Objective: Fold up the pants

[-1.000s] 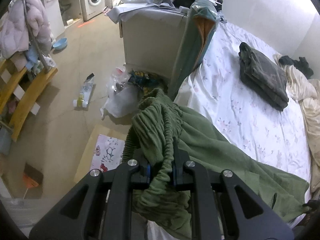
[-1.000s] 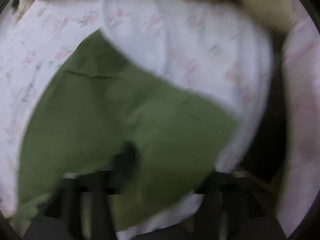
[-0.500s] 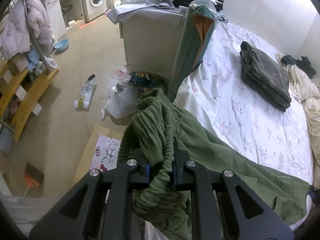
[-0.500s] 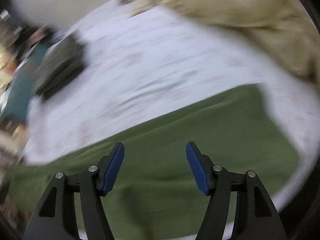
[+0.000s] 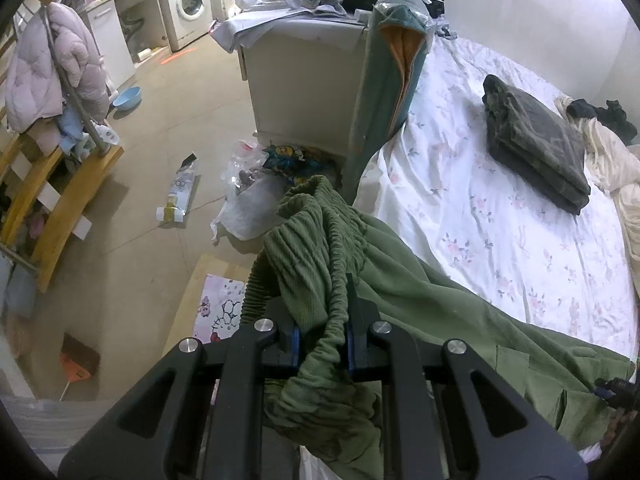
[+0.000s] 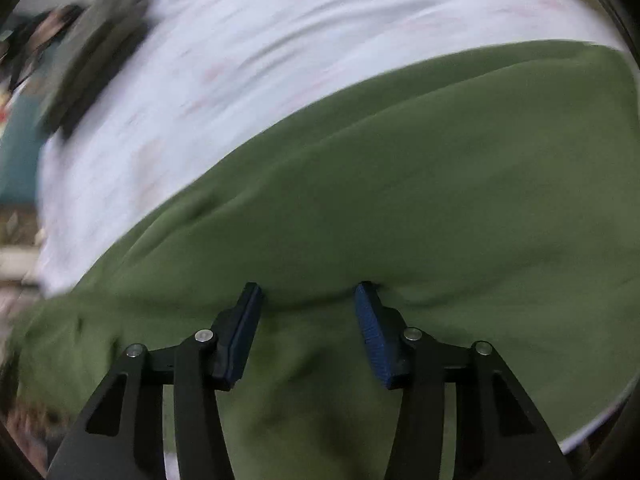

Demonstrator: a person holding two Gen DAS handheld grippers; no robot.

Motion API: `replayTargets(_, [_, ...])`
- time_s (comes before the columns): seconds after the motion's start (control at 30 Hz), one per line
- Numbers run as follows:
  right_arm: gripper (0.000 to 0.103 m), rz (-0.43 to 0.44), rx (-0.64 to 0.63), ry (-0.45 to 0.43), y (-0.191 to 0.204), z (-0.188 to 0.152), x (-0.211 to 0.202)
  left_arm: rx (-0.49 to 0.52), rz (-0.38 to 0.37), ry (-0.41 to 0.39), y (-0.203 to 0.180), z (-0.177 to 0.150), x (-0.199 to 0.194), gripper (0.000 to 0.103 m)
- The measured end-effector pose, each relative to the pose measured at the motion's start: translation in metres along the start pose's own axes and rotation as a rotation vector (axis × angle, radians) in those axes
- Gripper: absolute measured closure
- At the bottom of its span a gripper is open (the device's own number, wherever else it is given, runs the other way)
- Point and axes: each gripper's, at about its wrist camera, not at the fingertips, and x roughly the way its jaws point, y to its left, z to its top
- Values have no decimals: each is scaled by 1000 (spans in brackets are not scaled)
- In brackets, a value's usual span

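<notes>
My left claw (image 5: 320, 340) clamps the pants (image 5: 420, 300) waistband. Their length runs away rightward, where my right claw (image 6: 308, 312) is closing, cloth bunched between its tips.

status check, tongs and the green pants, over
Left tongs shut on green pants waistband. Right tongs closing over the leg fabric, not pinched yet. Folded dark garment well clear.

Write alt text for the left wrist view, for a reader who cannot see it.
The left gripper is clamped on the bunched elastic waistband of green pants, which trail across a floral-sheeted bed. A folded dark garment lies further up the bed; a cluttered floor and a washing machine are to the left.
</notes>
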Motion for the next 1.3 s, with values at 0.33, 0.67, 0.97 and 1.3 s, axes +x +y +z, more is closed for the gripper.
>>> replayTargets(0.33, [32,-180,195,-245,-136,78,-86,-3,-14,-18,-2,0,-4,90])
replayTargets(0.67, [31,-304,11,-121,-139,126,-64,-9,7,1,-4,3,3,90])
replayTargets(0.97, [103,-263,20,-267,-135,136,-102,22,17,4,-11,4,6,91])
replayTargets(1.3, [39,-404,63,-217,-132,140,-79,16,29,23,-9,2,10,91])
